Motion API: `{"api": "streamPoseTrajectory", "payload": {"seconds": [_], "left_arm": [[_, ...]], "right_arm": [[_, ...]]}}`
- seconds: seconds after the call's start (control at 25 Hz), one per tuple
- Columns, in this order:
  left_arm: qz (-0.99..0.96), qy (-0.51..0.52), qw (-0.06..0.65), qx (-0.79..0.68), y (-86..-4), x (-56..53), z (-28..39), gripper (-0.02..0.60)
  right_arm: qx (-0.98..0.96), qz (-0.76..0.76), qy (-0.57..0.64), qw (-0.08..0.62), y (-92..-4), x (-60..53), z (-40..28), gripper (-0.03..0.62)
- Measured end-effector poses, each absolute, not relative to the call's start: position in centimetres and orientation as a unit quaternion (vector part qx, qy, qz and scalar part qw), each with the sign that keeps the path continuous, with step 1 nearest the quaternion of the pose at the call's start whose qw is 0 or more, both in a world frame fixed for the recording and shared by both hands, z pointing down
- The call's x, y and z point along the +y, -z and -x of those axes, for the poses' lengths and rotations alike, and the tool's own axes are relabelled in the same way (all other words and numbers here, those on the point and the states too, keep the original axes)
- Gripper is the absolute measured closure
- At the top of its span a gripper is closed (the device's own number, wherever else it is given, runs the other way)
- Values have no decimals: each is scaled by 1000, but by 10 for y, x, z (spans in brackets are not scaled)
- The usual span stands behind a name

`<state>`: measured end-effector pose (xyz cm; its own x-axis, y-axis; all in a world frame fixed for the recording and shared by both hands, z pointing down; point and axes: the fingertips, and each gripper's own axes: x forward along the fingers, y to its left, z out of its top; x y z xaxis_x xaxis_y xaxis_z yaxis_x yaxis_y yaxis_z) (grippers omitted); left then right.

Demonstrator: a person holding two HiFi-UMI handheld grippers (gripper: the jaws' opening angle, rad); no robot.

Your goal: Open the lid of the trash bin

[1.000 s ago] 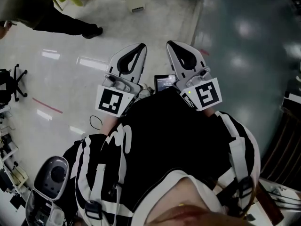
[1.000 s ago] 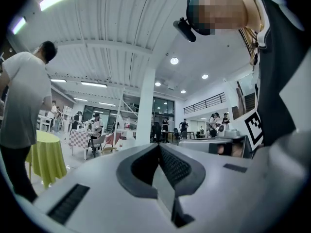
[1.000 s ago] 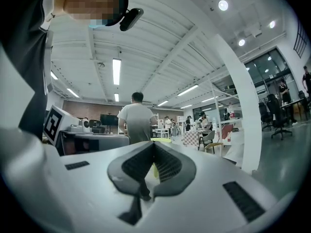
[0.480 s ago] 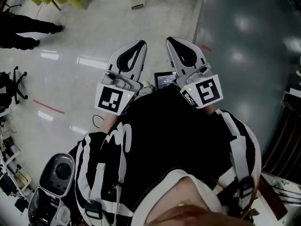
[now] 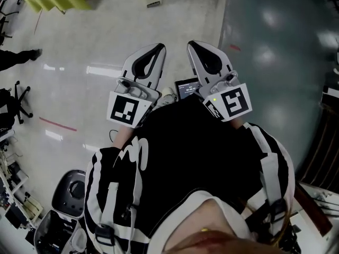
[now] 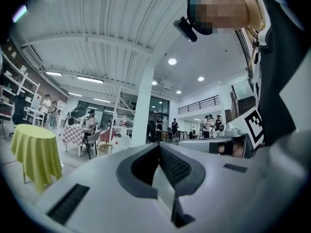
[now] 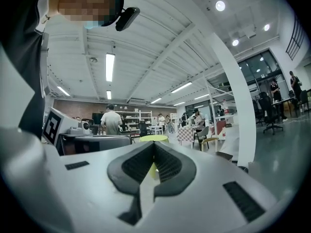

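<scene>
Jaws of left hand-held gripper point(image 6: 158, 145) & right hand-held gripper point(image 7: 154, 144) pressed together, empty. Only gripper views show ceiling point(image 6: 97, 38); head view shows floor point(image 5: 95, 41).

Large open-plan workspace, part lab, part office hall. In the left gripper view a white ribbed ceiling point(image 6: 97, 28) carries strip lights point(image 6: 92, 79) and round spotlights point(image 6: 170, 61). A white column point(image 6: 141, 110) stands at twelve o'clock, and a round table under a yellow cloth point(image 6: 34, 152) at eight o'clock. Wall shelves point(image 6: 12, 76) are at nine o'clock and a railed mezzanine point(image 6: 200, 103) at two o'clock. People point(image 6: 211, 123) stand among distant desks. The head view shows a glossy pale floor point(image 5: 106, 41) and a wheeled office chair point(image 5: 16, 97) at nine o'clock.
</scene>
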<state>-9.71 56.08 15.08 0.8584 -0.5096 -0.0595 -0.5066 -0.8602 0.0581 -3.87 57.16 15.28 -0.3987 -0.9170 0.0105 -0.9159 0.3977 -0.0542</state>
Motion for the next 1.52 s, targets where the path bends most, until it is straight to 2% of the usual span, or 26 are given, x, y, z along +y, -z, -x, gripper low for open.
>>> {"api": "streamPoseTrajectory", "payload": {"seconds": [0.48,1.52], "left_arm": [[-965,41,24,-258,-152,531,88,574],[-956,39,31,-290,-138,369,46,574]], "right_arm": [[833,552,23,11,-152,542,30,585],[849,528,25,7,-135,374,-16,585]]}}
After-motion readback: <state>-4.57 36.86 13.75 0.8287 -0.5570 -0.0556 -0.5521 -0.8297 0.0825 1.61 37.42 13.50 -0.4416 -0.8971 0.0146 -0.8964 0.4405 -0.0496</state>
